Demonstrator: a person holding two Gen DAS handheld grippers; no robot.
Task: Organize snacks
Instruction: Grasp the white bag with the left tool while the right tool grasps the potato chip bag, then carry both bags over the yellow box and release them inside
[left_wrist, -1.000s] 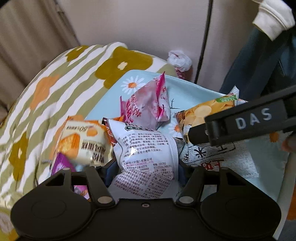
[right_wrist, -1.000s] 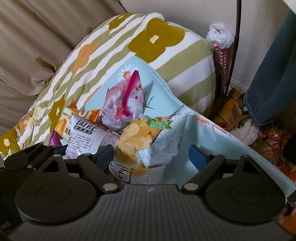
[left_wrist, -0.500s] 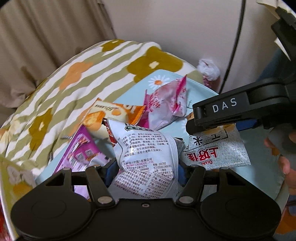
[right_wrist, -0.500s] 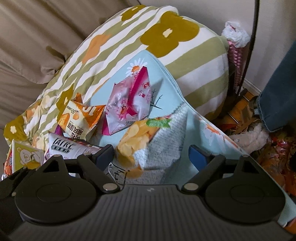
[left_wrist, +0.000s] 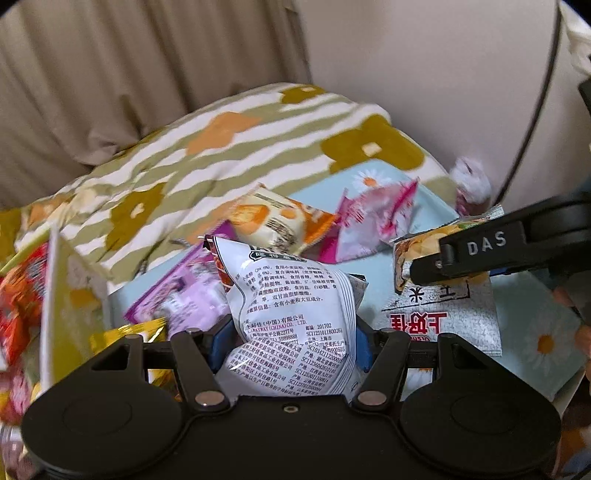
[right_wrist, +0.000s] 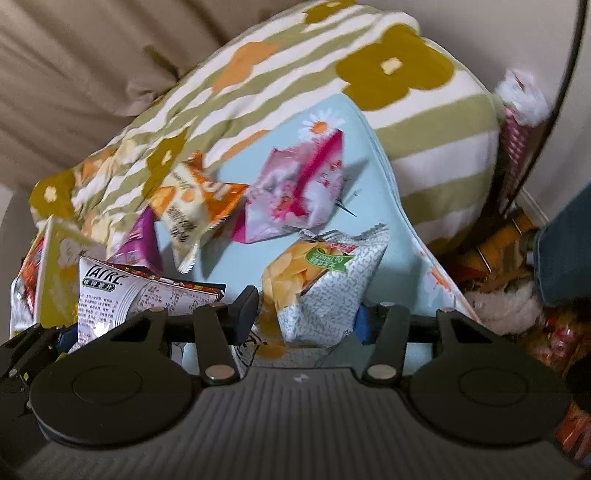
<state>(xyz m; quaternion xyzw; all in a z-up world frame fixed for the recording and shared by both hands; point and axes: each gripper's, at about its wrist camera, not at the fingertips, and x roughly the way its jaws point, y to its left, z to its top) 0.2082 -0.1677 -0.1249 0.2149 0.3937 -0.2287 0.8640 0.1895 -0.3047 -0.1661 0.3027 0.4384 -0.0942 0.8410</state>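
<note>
Left tool (left_wrist: 288, 341) clenched on white printed packet (left_wrist: 291, 314); right tool (right_wrist: 306, 317), jaws just closing, grips grey chip bag (right_wrist: 325, 291); pink packet (right_wrist: 295, 192) at twelve o'clock.

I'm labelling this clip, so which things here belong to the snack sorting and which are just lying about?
Job:
- white printed bag, held by left gripper
- potato chip bag, held by right gripper
- pink bag
- orange bag
- purple bag

Lying about:
- flowered quilt
- curtain
- black cable

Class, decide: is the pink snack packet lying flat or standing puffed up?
Puffed up: the pink snack packet bulges off the blue cloth.
</note>
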